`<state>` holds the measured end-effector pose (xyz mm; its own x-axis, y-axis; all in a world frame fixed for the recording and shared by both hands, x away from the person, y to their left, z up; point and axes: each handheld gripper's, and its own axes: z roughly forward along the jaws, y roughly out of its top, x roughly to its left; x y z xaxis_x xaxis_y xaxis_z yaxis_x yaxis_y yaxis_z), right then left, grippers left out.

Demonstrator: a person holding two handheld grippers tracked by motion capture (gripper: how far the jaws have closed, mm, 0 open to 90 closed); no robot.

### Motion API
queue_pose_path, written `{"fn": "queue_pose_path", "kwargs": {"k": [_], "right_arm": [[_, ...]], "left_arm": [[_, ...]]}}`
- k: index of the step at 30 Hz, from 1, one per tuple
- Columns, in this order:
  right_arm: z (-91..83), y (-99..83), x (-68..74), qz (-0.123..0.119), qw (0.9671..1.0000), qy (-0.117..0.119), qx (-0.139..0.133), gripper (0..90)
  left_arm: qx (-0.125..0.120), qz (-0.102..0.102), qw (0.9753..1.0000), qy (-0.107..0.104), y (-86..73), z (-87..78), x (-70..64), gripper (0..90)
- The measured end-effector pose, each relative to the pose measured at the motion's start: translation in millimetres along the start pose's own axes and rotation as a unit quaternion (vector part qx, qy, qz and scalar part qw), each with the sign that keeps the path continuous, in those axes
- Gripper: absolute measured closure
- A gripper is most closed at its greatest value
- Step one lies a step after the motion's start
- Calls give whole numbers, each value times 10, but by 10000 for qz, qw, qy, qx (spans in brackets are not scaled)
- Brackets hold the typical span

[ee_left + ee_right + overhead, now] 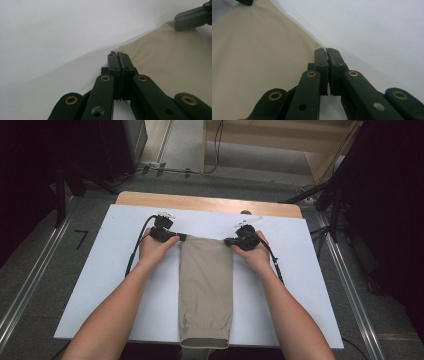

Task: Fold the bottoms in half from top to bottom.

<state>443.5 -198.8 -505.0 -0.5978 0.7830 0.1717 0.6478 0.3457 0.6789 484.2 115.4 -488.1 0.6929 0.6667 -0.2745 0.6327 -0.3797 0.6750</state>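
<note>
A flat white rectangular sheet [120,270] covers most of my light wooden surface [200,201], whose far edge shows bare beyond it; grey carpeted floor [40,255] lies all around; metal rails [30,280] run along both sides; black cables [217,145] trail across the floor beyond; dark stand legs [60,195] rise at the left.

Matt, finely woven beige cloth [206,290] lies on a smooth white sheet [120,285] over a wooden table [200,202]

Bright even light on the white table [120,270], dark surroundings (nearly black corners), soft shadows, gripper views slightly blurred
</note>
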Motion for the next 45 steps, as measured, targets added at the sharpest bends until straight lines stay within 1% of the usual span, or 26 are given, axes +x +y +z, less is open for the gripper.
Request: {"fn": "queue_pose_path", "kwargs": {"k": [2,5,7,10,12,17,20,23,26,29,30,31,32,33,34,35,36,37,38,39,40,42,43,45], "right_arm": [[-37,52,-20,-6,10000,9,-56,860],[-93,160,-47,-43,9999,-20,-150,861],[-118,233,-71,-69,9998,-67,-172,861],[-158,350,-129,-35,9997,-115,-224,861],[-180,432,-169,-24,9996,-142,-252,860],[-213,636,-245,-71,9991,-213,-347,860],[-212,765,-305,-128,9989,-259,-372,859],[-203,868,-364,-124,9988,-294,-382,859],[-190,962,-407,-104,9985,-360,-394,859],[-179,1034,-442,-68,9986,-313,-426,858],[-182,1053,-448,-98,9984,-304,-467,846],[-184,1071,-447,-176,9977,-363,-553,798],[-186,1089,-443,-202,9967,-476,-620,615],[-187,1111,-447,-135,9964,-548,-625,458],[-196,1125,-460,-47,9969,-525,-585,395],[-213,1128,-466,37,9967,-532,-612,342],[-234,1126,-468,142,9965,-533,-627,316],[-266,1118,-474,288,9962,-485,-660,276],[-290,1105,-475,358,9960,-411,-708,253],[-318,1085,-470,376,9959,-360,-743,243],[-338,1068,-457,379,9957,-334,-770,230],[-394,1005,-415,367,9953,-236,-861,190],[-415,973,-389,393,9951,-215,-886,186],[-456,900,-327,383,9949,-160,-914,171]], "left_arm": [[-17,101,9999,11,85,-34,-11,900],[-86,126,9999,36,187,-68,-12,900],[-145,98,9998,40,254,-91,6,900],[-223,48,9997,73,381,-127,48,900],[-251,66,9996,130,465,-152,75,900],[-328,74,9992,199,669,-193,153,900],[-389,16,9991,193,752,-199,201,900],[-331,-31,9991,259,837,-182,261,900],[-338,-47,9990,304,950,-180,299,900],[-460,-100,9979,439,1030,-189,317,900],[-533,-68,9974,485,1044,-193,326,900],[-656,-65,9966,488,1049,-195,340,888],[-803,-160,9953,511,1050,-202,350,758],[-870,-237,9950,437,1047,-216,362,600],[-899,-273,9946,452,1044,-233,366,467],[-944,-318,9941,431,1038,-247,367,336],[-1026,-416,9936,231,1020,-275,372,271],[-1052,-396,9936,52,1000,-297,368,225],[-1080,-341,9936,-44,979,-318,350,181],[-1085,-291,9936,-96,960,-336,333,142],[-1088,-230,9937,-164,924,-364,303,139],[-1130,-187,9933,-178,853,-418,246,131],[-1155,-128,9931,-180,811,-448,217,130],[-1163,-89,9930,-202,735,-496,168,129]]}}
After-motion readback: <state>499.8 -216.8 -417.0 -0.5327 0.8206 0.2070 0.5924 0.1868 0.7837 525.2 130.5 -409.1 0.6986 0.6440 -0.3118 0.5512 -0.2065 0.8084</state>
